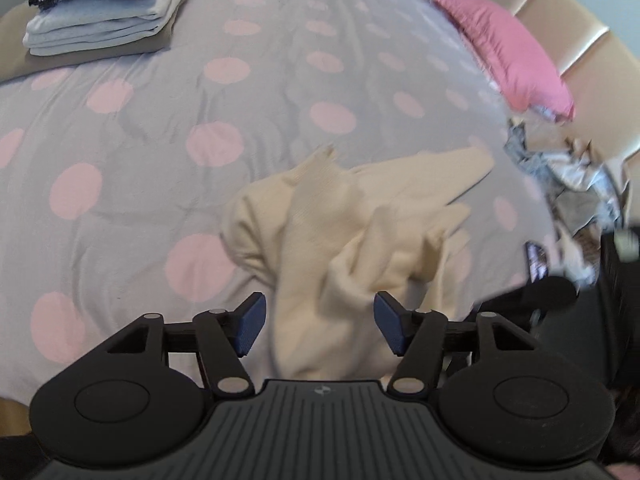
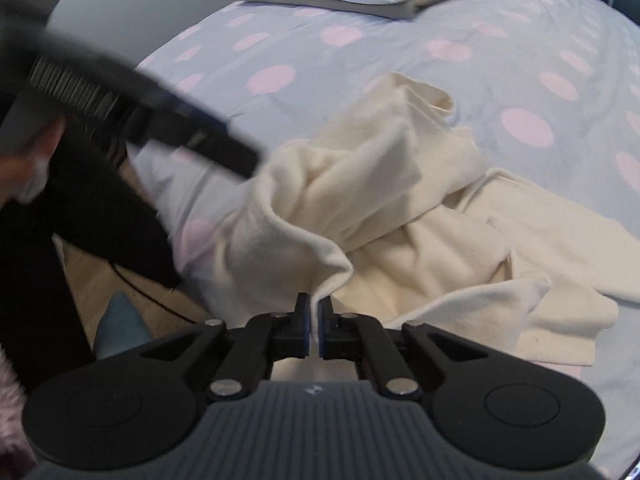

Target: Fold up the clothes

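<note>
- Right wrist view: right gripper [image 2: 315,322] is clamped on an edge of the crumpled cream sweater [image 2: 400,208] lying on the dotted bedspread [image 2: 520,60].
- Left gripper [image 1: 320,326] hangs above it, jaws apart, empty.
- Best to pinch a matching edge, then spread the sweater flat before folding.

polka-dot bed [image 1: 280,80]: cream garment [image 1: 360,216], folded stack [image 1: 104,12], pink pillow [image 1: 504,44]

I see a cream knit garment [image 2: 400,208], crumpled and unfolded on the dotted bedspread [image 2: 500,60], 1 edge lifted, 1 sleeve splayed sideways
</note>
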